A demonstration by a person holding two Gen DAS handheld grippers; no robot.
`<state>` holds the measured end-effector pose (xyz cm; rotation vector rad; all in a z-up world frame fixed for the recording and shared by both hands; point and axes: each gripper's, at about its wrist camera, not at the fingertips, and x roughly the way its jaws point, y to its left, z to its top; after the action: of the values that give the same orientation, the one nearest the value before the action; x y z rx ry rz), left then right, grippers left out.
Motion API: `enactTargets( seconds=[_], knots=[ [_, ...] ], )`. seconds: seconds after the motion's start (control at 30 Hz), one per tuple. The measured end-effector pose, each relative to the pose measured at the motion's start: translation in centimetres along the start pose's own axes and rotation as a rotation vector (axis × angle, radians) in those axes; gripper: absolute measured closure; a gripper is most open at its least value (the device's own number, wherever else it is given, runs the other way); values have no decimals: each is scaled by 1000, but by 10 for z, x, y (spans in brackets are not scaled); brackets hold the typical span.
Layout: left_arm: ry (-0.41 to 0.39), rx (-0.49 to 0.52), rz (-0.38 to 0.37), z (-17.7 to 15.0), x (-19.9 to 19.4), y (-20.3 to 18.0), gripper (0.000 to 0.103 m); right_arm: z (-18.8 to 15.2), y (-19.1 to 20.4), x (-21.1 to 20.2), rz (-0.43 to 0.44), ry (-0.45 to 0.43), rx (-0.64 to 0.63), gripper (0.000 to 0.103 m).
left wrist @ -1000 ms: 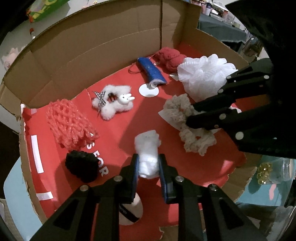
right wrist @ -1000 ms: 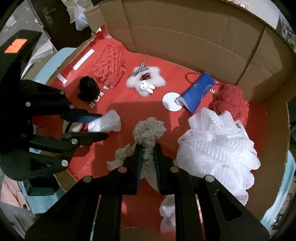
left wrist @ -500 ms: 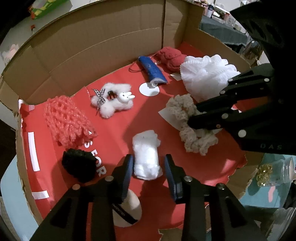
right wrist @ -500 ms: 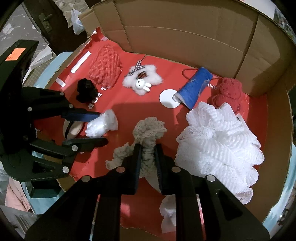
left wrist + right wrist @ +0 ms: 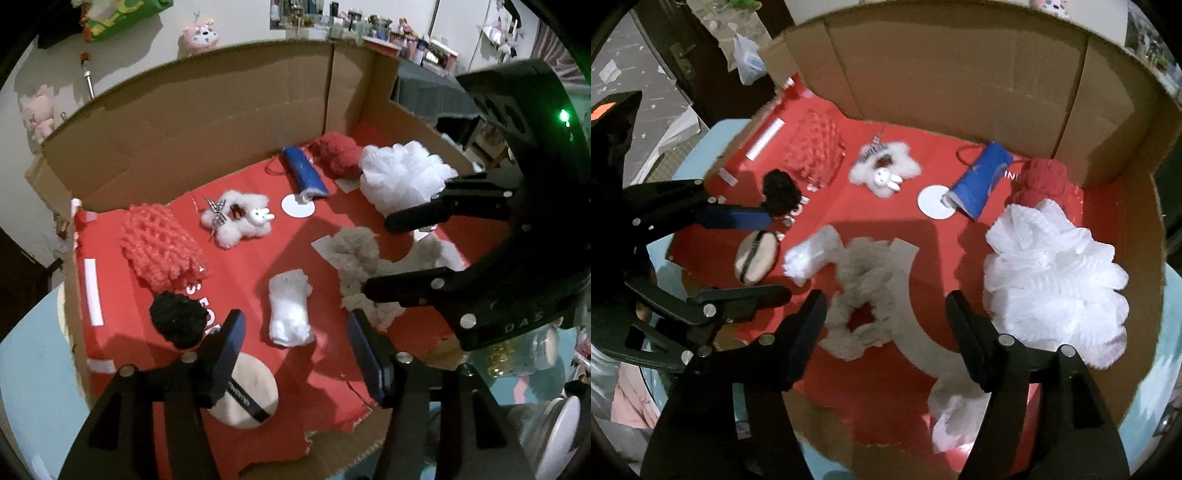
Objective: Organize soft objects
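From the left wrist view, the left claw [image 5: 295, 350] hangs spread wide over the front of a cardboard box [image 5: 221, 110] with a red floor, holding nothing. Between and just beyond its fingers lies a white cotton wad [image 5: 290, 314], flat on the red floor. To the left of it sits a black pompom [image 5: 177, 323], and below that a beige powder puff [image 5: 245, 395] with a black band, partly under the left finger. Farther back lie a red mesh sponge [image 5: 160, 247], a white fluffy bunny charm [image 5: 238, 218], a blue pouch [image 5: 304, 171] touching a white disc [image 5: 297, 206], a dark red knitted piece [image 5: 338, 153] and a big white bath pouf [image 5: 402, 177]. The right claw [image 5: 376, 254] reaches in from the right, spread apart, over a beige scrunchie [image 5: 354, 254].

From the right wrist view, the right claw [image 5: 886, 317] is spread wide and empty above the beige scrunchie [image 5: 857, 295], which lies loose on the red floor partly on a curved white card [image 5: 905, 295]. The white cotton wad [image 5: 812, 254] touches the scrunchie's left side. The white bath pouf [image 5: 1056, 280] fills the right of the box, and crumpled white tissue [image 5: 953, 417] lies near the front edge. The left claw [image 5: 775, 254] enters from the left, spread open, near the powder puff [image 5: 755, 256] and the black pompom [image 5: 779, 192]. The box rests on a light blue table [image 5: 701, 147].
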<state>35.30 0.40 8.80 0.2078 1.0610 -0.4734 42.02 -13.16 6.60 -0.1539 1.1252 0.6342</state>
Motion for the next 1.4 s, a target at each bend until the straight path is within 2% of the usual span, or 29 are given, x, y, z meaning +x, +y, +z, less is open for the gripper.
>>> enactTargets(
  seconds=[0.17, 0.27, 0.33, 0.5, 0.6, 0.73, 0.93, 1.13, 1.4],
  knots=[
    [-60, -22, 13, -7, -26, -6, 28, -4, 11, -22, -47, -41, -2, 37],
    [-94, -44, 21, -11, -39, -12, 18, -10, 12, -37, -70, -58, 48, 36],
    [-116, -64, 35, -14, -47, -15, 9, -16, 14, -47, -83, -78, 69, 30],
    [-149, -112, 64, -20, -56, -17, 3, -34, 18, -65, -146, -115, 146, 29],
    [-144, -171, 90, -23, -51, -13, 3, -46, 20, -69, -200, -125, 185, 29],
    [-118, -233, 135, -31, -45, -7, 2, -58, 28, -68, -285, -133, 162, 29],
    [-99, -295, 144, -41, -39, 0, 2, -70, 21, -61, -282, -127, 208, 29],
    [-67, -280, 169, -43, -31, -8, 2, -74, 15, -53, -304, -124, 228, 29],
    [-40, -278, 204, -46, -18, -9, 2, -78, 6, -42, -292, -98, 252, 29]
  ],
)
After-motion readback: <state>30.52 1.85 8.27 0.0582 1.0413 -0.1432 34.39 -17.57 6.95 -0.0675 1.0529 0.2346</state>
